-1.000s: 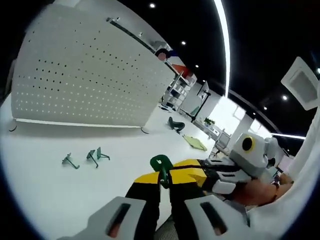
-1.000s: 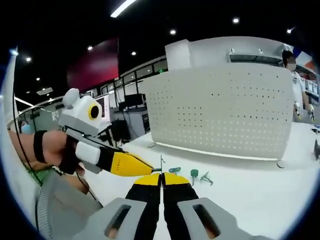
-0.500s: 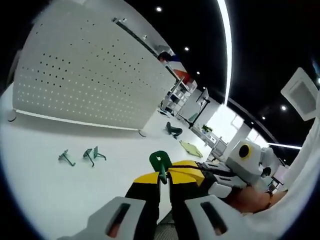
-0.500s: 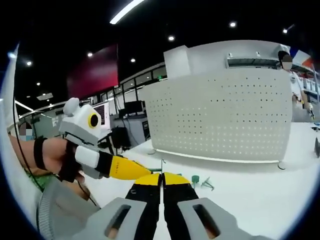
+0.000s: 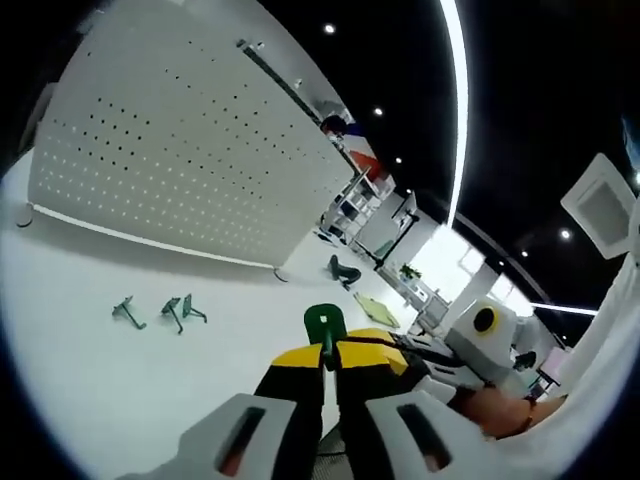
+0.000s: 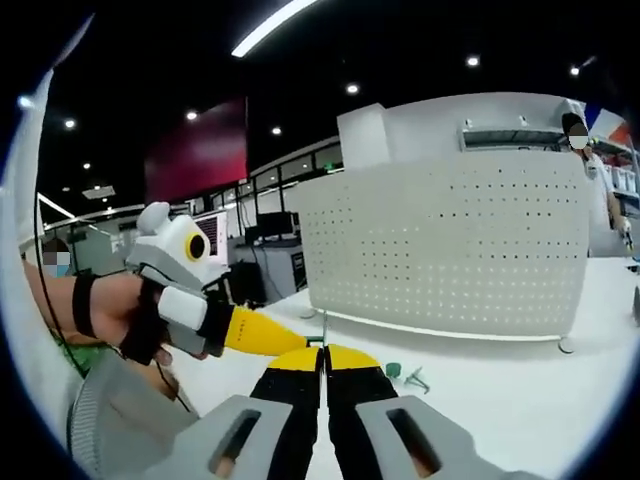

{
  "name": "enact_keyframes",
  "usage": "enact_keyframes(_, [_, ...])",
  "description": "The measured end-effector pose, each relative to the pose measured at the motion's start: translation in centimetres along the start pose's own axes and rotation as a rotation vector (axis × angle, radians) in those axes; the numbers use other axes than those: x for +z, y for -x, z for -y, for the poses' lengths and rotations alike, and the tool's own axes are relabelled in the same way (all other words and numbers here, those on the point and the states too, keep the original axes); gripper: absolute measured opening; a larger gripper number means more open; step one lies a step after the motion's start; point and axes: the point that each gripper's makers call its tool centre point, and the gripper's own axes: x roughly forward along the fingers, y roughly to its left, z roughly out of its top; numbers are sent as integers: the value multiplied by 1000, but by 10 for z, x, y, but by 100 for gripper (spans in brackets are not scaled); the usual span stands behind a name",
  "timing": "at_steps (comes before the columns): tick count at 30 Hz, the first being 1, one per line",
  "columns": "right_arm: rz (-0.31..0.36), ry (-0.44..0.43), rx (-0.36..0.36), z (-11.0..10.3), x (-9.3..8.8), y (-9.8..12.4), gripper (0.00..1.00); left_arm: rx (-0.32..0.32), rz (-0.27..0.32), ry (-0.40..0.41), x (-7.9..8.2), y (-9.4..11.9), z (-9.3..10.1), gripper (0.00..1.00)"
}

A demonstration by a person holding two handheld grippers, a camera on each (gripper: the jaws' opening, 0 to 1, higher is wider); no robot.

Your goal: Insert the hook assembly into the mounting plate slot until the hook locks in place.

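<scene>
My left gripper (image 5: 328, 352) pinches a green plastic hook (image 5: 323, 326) above the white table (image 5: 120, 390); my right gripper (image 6: 323, 352) clamps its thin metal pin (image 6: 323, 327). The white perforated mounting plate (image 5: 170, 170) stands beyond, spare green hooks (image 5: 160, 311) before it.

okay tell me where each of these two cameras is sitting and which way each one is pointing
Left gripper view: rides on the left gripper, looking along its shut jaws, which pinch a green hook piece, across the white table toward the pegboard; the right gripper and a hand enter from the right.
Right gripper view: rides on the right gripper, jaws shut, facing the pegboard; the left gripper and hand enter from the left.
Shared: pegboard, table, loose green hooks, both gripper tips meeting.
</scene>
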Motion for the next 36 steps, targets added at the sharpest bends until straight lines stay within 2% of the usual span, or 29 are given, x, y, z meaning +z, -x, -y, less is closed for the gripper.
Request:
enact_keyframes(3, [-8,-3,14,1,1,-3,0,29,13,-47,3,0,-1,3])
enact_keyframes(8, [-3,-5,46,2,5,-6,1,62,39,-41,8,2,-4,2])
enact_keyframes(14, [-9,-19,61,8,4,-7,7,106,53,-57,16,5,-15,2])
enact_keyframes(18, [-21,-32,84,11,2,-6,8,154,73,-115,28,7,-19,3])
enact_keyframes(28, [-43,-44,121,12,-2,-2,14,234,95,-171,52,5,-35,3])
enact_keyframes(36, [-61,-55,136,10,-6,2,16,301,136,-228,78,8,-46,2])
